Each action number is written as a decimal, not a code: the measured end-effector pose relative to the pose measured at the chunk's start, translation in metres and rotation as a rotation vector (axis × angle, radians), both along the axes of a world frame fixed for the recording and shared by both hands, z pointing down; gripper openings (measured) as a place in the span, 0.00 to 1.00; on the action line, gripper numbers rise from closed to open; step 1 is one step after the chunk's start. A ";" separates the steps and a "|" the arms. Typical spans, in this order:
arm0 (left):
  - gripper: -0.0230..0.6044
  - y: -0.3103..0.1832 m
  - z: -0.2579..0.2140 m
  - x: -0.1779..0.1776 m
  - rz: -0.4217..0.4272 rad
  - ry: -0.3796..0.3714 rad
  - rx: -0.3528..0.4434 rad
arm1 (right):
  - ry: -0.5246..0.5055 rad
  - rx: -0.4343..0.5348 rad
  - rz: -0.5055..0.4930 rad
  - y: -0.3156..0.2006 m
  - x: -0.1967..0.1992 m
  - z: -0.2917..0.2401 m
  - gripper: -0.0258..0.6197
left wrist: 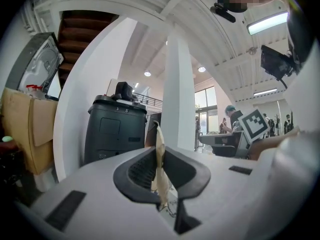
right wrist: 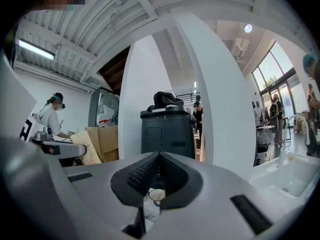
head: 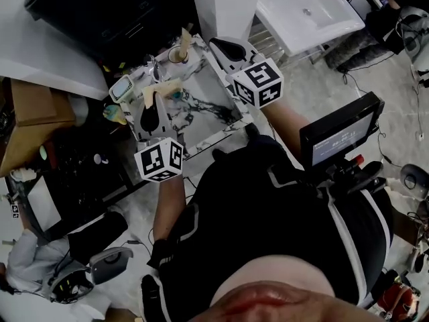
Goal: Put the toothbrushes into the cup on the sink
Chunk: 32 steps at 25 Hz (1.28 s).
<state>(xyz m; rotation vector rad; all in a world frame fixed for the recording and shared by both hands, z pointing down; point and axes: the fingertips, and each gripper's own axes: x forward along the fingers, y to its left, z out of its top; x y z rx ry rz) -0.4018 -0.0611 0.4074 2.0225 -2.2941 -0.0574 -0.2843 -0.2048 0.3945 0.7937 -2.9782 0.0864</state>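
Observation:
In the head view a small cup (head: pixel 177 54) stands at the far end of the marbled sink top (head: pixel 204 109), with one tan toothbrush (head: pixel 185 40) upright in it. My left gripper (head: pixel 156 100) hovers over the near left part of the top, shut on another tan toothbrush (head: pixel 161 89). In the left gripper view that toothbrush (left wrist: pixel 159 156) stands as a thin cream strip pinched between the jaws of the left gripper (left wrist: pixel 161 170). My right gripper (head: pixel 217 43) is right of the cup, shut and empty. In the right gripper view the right gripper (right wrist: pixel 159 160) shows closed jaws, and the cup (right wrist: pixel 156 195) sits below them.
A teal item (head: pixel 114 113) and a white-rimmed object (head: pixel 122 88) lie at the sink top's left edge. A white basin (head: pixel 310 12) stands at the upper right, a black bin (head: pixel 114 12) behind, a cardboard box (head: pixel 32 106) at left. A screen (head: pixel 338 139) hangs at my chest.

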 end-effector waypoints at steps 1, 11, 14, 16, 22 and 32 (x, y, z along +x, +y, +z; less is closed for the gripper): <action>0.11 0.000 -0.002 0.001 -0.005 -0.005 0.005 | -0.002 -0.001 0.004 0.003 0.004 -0.002 0.08; 0.11 -0.022 -0.014 -0.003 -0.109 -0.018 0.006 | -0.022 0.010 -0.055 0.007 0.019 -0.019 0.08; 0.11 -0.043 -0.014 -0.008 -0.129 -0.025 0.008 | -0.034 0.016 -0.039 -0.004 0.028 -0.022 0.08; 0.11 -0.057 -0.011 -0.008 -0.132 -0.042 0.000 | -0.035 0.014 -0.007 -0.014 0.037 -0.019 0.08; 0.11 -0.099 0.014 -0.019 -0.177 -0.078 -0.033 | -0.003 -0.011 0.022 -0.033 0.059 0.001 0.08; 0.11 -0.136 0.066 -0.032 -0.234 -0.069 -0.099 | 0.025 -0.059 0.019 -0.035 0.076 0.024 0.08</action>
